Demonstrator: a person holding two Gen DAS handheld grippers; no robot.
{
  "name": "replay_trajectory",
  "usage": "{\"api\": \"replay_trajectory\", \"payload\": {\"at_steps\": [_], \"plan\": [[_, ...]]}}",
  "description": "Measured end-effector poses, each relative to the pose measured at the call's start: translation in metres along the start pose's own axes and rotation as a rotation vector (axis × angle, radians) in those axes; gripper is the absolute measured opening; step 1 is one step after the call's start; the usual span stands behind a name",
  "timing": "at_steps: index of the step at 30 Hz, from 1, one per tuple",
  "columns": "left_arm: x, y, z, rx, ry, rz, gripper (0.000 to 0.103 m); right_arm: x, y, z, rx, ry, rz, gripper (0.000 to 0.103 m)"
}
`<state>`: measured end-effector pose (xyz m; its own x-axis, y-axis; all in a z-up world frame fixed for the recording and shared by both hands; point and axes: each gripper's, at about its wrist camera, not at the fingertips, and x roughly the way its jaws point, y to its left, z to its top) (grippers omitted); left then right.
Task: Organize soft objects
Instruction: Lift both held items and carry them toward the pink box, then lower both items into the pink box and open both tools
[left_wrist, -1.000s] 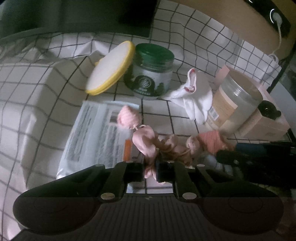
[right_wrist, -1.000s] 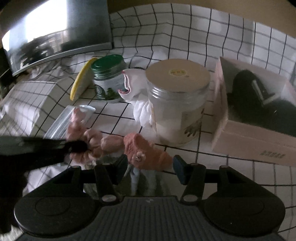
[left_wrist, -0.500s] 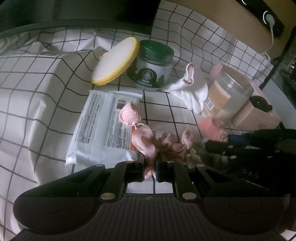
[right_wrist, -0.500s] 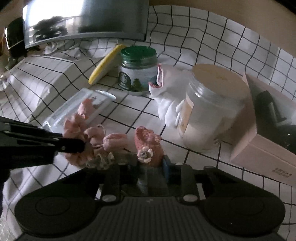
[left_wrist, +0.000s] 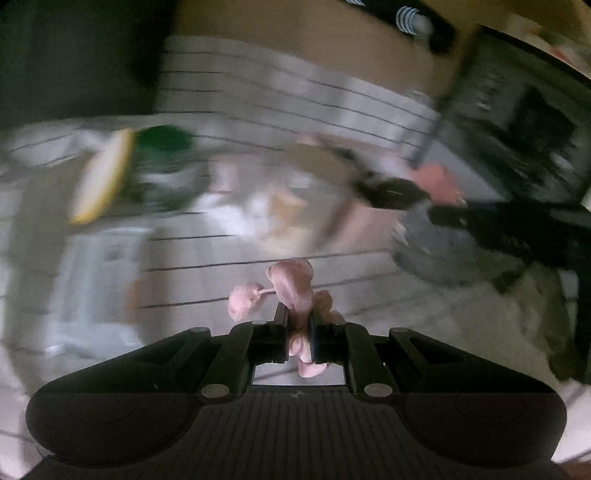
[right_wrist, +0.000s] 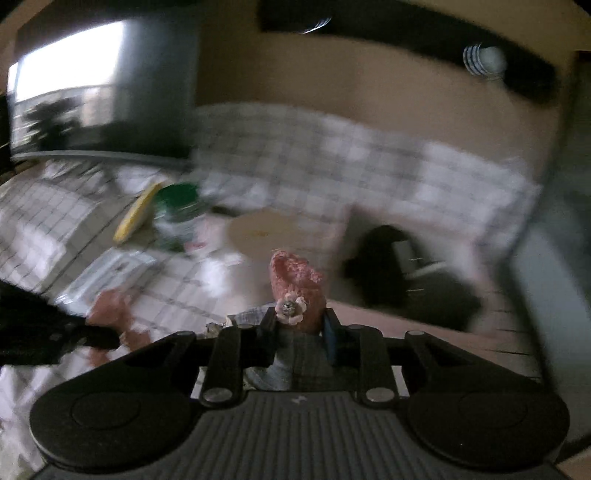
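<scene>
The picture is blurred by motion. My left gripper is shut on a pale pink knotted fabric piece, held up off the checked cloth. My right gripper is shut on a coral fuzzy piece with a small flower trim. In the left wrist view that coral piece hangs at the upper right, apart from the pale pink one. In the right wrist view the pale pink piece shows at the left edge.
On the cloth behind stand a green-lidded jar with a yellow-rimmed disc leaning on it, a white cloth, a clear jar with a beige lid, a white packet and a pink box holding something black.
The right gripper closed on the coral piece. Both grippers then rose off the cloth and drew apart, separating the coral piece from the pale pink one.
</scene>
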<state>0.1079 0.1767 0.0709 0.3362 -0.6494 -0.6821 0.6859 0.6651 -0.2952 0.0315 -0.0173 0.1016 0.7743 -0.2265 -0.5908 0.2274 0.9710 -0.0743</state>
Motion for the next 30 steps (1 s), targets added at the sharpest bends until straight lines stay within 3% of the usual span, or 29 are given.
{"api": "replay_trajectory", "payload": {"at_steps": [5,9,14,21,27,30], "plan": [[0.004,-0.060,0.011,0.122,0.002,-0.170,0.013,-0.031,-0.042,-0.001,0.029,-0.048,-0.096,0.024],[0.003,-0.102,0.038,0.224,-0.045,-0.223,0.013,-0.058,-0.070,-0.001,0.033,-0.108,-0.160,0.024],[0.001,-0.137,0.079,0.294,-0.116,-0.259,0.013,-0.088,-0.104,0.005,0.068,-0.209,-0.177,0.024],[0.023,-0.158,0.122,0.273,-0.193,-0.168,0.013,-0.097,-0.147,0.011,0.111,-0.275,-0.151,0.024],[0.049,-0.160,0.157,0.181,-0.262,-0.072,0.013,-0.069,-0.170,0.001,0.137,-0.231,-0.097,0.024],[0.069,-0.155,0.172,0.133,-0.260,-0.022,0.013,-0.058,-0.178,-0.005,0.159,-0.204,-0.064,0.024]]}}
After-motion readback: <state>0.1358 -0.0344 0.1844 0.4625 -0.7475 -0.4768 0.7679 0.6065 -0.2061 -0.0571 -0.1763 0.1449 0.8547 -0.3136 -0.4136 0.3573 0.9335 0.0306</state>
